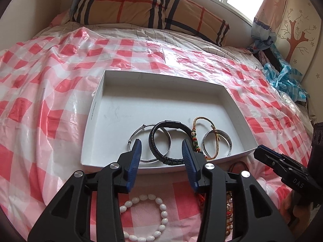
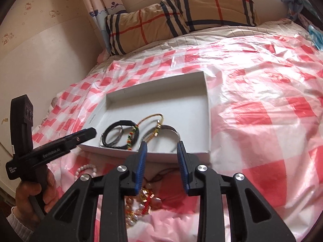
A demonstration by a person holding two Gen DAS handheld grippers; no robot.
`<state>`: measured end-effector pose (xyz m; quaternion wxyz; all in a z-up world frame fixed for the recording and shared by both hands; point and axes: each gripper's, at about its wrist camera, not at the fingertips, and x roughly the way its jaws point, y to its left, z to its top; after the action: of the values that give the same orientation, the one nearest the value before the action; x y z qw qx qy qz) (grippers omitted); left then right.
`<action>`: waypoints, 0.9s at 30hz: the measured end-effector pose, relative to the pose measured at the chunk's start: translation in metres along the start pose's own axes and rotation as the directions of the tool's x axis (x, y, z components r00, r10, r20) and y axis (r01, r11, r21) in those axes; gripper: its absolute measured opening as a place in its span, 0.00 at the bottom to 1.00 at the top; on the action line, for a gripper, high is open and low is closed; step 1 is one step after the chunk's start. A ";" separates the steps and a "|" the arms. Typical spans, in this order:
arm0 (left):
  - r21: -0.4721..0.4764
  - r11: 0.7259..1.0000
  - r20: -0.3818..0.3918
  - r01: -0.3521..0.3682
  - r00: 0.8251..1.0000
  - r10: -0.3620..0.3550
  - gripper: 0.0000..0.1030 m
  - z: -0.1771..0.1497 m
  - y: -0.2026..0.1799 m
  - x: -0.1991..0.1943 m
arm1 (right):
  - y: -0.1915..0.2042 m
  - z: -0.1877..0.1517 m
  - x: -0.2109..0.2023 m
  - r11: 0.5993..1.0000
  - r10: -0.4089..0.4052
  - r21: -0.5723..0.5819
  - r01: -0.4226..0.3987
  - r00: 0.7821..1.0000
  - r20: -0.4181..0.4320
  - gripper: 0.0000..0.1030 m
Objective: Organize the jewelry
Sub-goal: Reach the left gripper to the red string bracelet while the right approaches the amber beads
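Note:
A shallow white box lies on the checked bed cover. In it lie a black braided bracelet, a thin silver bangle, a gold cord bracelet with coloured beads and a wide silver cuff. My left gripper is open and empty above the box's near edge. A white bead bracelet lies under it on the cover. My right gripper is open and empty, above a heap of red, gold and pearl jewelry.
A thin dark cord lies by the box's near edge. A plaid pillow lies at the head of the bed. Blue plastic bags are piled at the right. The right gripper shows in the left wrist view.

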<state>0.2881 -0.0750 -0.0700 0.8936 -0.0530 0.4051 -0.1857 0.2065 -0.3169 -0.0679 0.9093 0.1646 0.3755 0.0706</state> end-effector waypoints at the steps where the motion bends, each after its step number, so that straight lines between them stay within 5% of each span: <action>1: -0.001 1.000 -0.001 0.001 1.000 -0.001 0.39 -0.001 0.000 -0.001 | -0.006 -0.004 0.000 1.000 -0.015 0.009 0.015 1.000 -0.013 0.30; 20: 0.132 0.989 -0.088 0.061 0.995 -0.050 0.52 -0.030 -0.030 -0.006 | -0.003 -0.019 0.033 0.993 -0.091 -0.086 0.080 0.986 -0.141 0.34; 22: 0.170 0.981 -0.114 0.089 0.991 -0.070 0.54 -0.034 -0.037 -0.003 | -0.001 -0.022 0.031 0.992 -0.089 -0.099 0.076 0.986 -0.138 0.17; 27: 0.254 0.956 -0.205 0.143 0.974 -0.091 0.55 -0.050 -0.055 0.005 | -0.008 -0.029 0.023 0.999 -0.033 -0.047 0.027 0.991 -0.133 0.08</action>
<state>0.2385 -0.1250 -0.0933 0.8368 0.0623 0.4566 -0.2957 0.2022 -0.3114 -0.1058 0.8865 0.1334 0.4364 0.0760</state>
